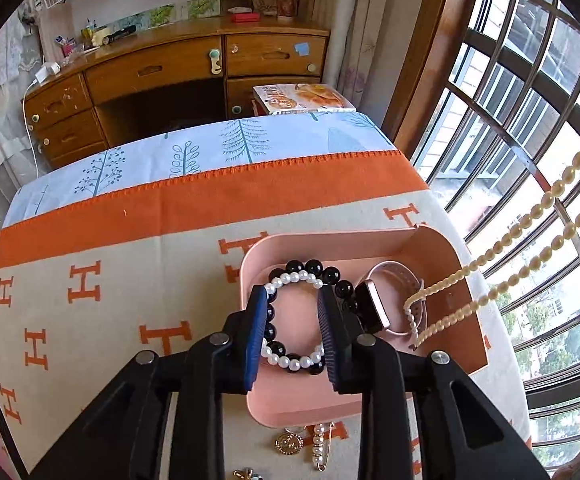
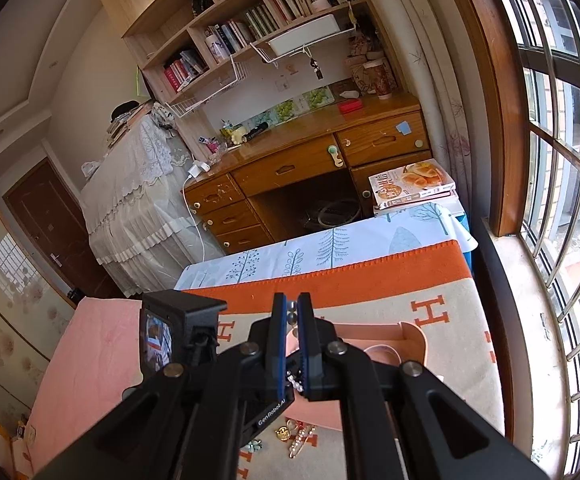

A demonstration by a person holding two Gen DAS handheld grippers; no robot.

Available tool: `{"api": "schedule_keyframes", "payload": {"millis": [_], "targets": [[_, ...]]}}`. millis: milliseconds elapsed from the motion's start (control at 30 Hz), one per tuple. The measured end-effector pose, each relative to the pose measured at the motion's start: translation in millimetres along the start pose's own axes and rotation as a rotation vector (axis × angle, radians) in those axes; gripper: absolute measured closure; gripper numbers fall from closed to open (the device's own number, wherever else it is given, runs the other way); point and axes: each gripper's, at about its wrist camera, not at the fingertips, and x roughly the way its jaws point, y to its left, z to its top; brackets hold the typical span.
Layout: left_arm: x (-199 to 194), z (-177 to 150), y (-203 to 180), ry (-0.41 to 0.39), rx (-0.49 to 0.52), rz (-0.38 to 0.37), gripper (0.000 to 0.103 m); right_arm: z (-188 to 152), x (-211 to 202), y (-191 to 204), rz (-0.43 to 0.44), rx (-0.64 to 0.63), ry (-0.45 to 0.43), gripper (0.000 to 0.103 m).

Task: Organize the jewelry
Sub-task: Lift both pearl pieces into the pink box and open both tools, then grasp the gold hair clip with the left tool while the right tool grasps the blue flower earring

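While the left gripper's [image 1: 292, 320] jaws gape, the right gripper's [image 2: 292, 344] clamp a cream, oval-beaded necklace [image 1: 530, 216]

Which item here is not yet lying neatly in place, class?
The pearl necklace. Its loop end droops into the pink tray over the watch, while the rest hangs in the air from the right gripper. A pendant and pin lie outside the tray.
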Motion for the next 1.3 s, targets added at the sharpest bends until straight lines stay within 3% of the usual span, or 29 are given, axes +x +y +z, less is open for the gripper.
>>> {"api": "schedule_keyframes", "payload": {"millis": [200, 267, 333, 467, 700, 1100, 1300], "targets": [[-34, -9, 22, -0.065, -0.039, 0.0, 0.071, 5, 10, 15, 0.039, -0.021, -0.011, 0.098], [-49, -14, 30, -0.094, -0.048, 0.017, 0.053, 6, 15, 19, 0.044, -0.027, -0.014, 0.098], [-64, -20, 36, -0.135, -0.044, 0.043, 0.048, 7, 21, 23, 0.049, -0.031, -0.012, 0.098], [-88, -29, 50, -0.178, -0.045, 0.079, 0.048, 7, 36, 28, 0.052, -0.033, 0.007, 0.098], [-116, -47, 80, -0.197, -0.103, 0.075, 0.048, 2, 60, 38, 0.025, -0.047, 0.031, 0.098], [-133, -84, 117, -0.187, -0.165, 0.086, 0.047, -16, 92, 25, -0.138, -0.019, 0.121, 0.098], [-144, -95, 126, -0.197, -0.181, 0.093, 0.047, -25, 87, 24, -0.159, -0.012, 0.148, 0.096]]}}
